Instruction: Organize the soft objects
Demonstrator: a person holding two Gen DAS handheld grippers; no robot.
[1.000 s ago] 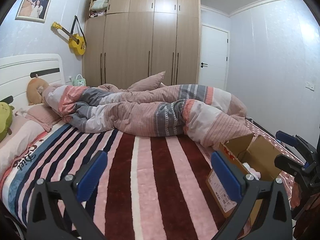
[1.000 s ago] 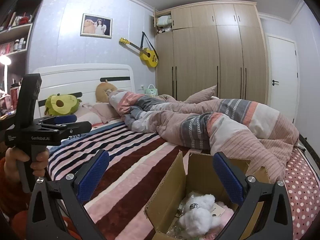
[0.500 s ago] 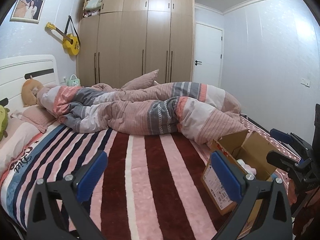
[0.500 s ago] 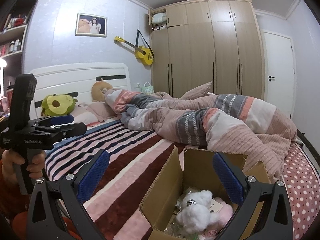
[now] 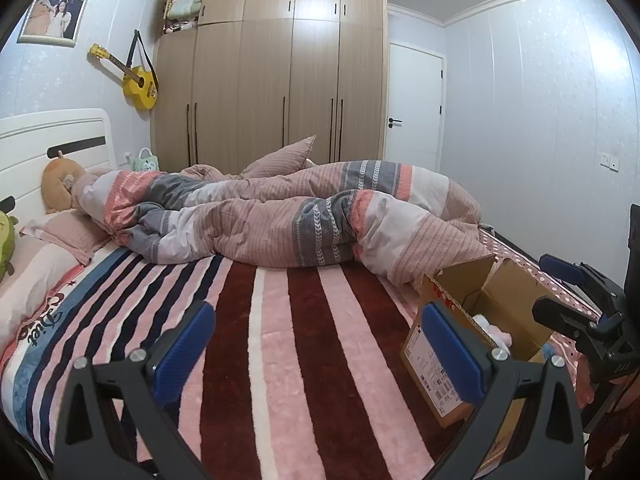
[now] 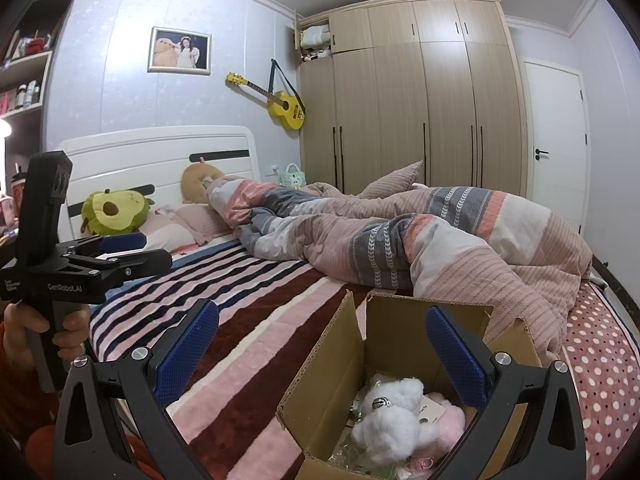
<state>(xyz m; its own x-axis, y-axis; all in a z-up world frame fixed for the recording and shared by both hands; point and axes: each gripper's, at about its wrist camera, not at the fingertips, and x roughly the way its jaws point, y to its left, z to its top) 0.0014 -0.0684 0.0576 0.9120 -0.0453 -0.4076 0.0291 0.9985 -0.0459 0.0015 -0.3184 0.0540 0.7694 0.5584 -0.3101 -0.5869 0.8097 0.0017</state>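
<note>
An open cardboard box [image 6: 332, 376] sits on the striped bed near its foot, holding a white plush toy [image 6: 390, 412] and a pink one [image 6: 444, 420]. My right gripper [image 6: 320, 352] is open and empty, just above the box's near side. My left gripper [image 5: 316, 352] is open and empty over the striped blanket [image 5: 280, 340], left of the box [image 5: 472, 320]. A green avocado plush [image 6: 114, 212] and a tan plush [image 6: 196, 178] lie by the headboard. A crumpled striped duvet [image 5: 320, 216] lies across the bed.
A pink pillow [image 5: 68, 232] lies at the head. A wooden wardrobe [image 5: 272, 80] and a white door [image 5: 414, 108] stand behind the bed. A yellow guitar [image 6: 284, 106] hangs on the wall. Shelves [image 6: 24, 80] are at left.
Both grippers have drifted slightly, so the box sits a little lower and nearer in the right wrist view. Both stay open and empty.
</note>
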